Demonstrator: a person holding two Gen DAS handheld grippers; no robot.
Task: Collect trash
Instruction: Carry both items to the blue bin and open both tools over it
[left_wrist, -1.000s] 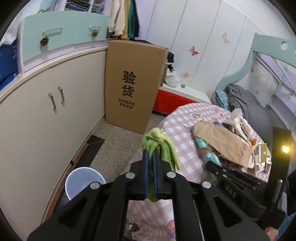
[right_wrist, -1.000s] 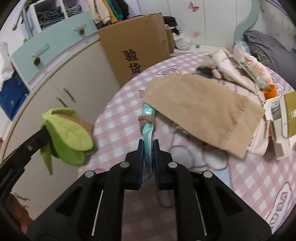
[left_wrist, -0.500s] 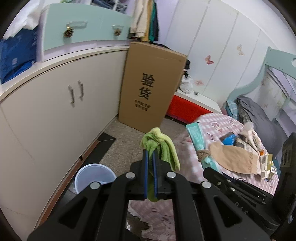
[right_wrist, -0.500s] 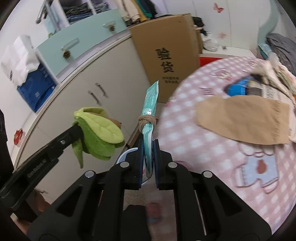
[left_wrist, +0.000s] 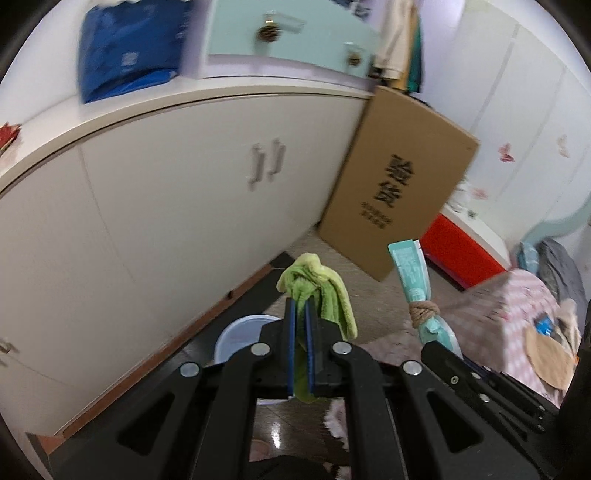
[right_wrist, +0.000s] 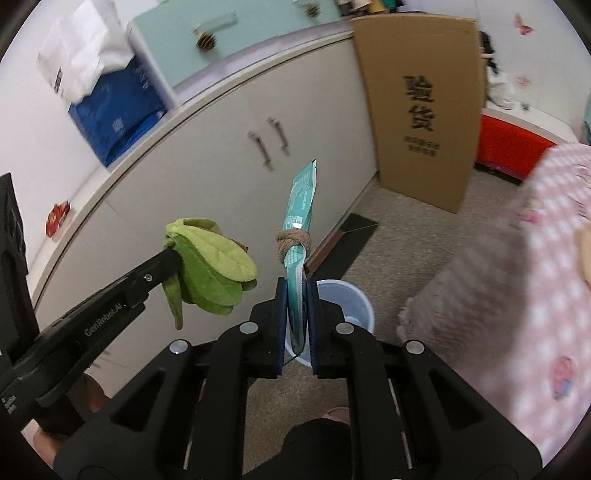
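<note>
While the left wrist view is blurred toward its edges, its centre is legible: the left gripper (left_wrist: 302, 314) has its fingers clamped on a green cloth (left_wrist: 319, 288), which bunches above the fingertips and drapes down their right side. Below and just left of the fingertips stands a pale blue bin (left_wrist: 236, 338) on the floor, close to the white cabinet (left_wrist: 166, 206). To the right of the bin, the right gripper's fingers pinch a teal wrapper (left_wrist: 413, 273) knotted at mid-length with a brown band. Beyond the bin, a cardboard box (left_wrist: 399, 184) leans against the cabinet. In the right wrist view, the right gripper (right_wrist: 297, 306) is closed on the lower end of the teal wrapper (right_wrist: 301, 201), which stands nearly upright over the near rim of the pale blue bin (right_wrist: 347, 299). Left of the bin, the left gripper (right_wrist: 173, 258) carries the green cloth (right_wrist: 210, 273) in the air, seemingly level with the wrapper's knot. Right of the bin lies a pink checked tablecloth (right_wrist: 535, 295), and the cardboard box (right_wrist: 421, 107) stands behind the bin.
</note>
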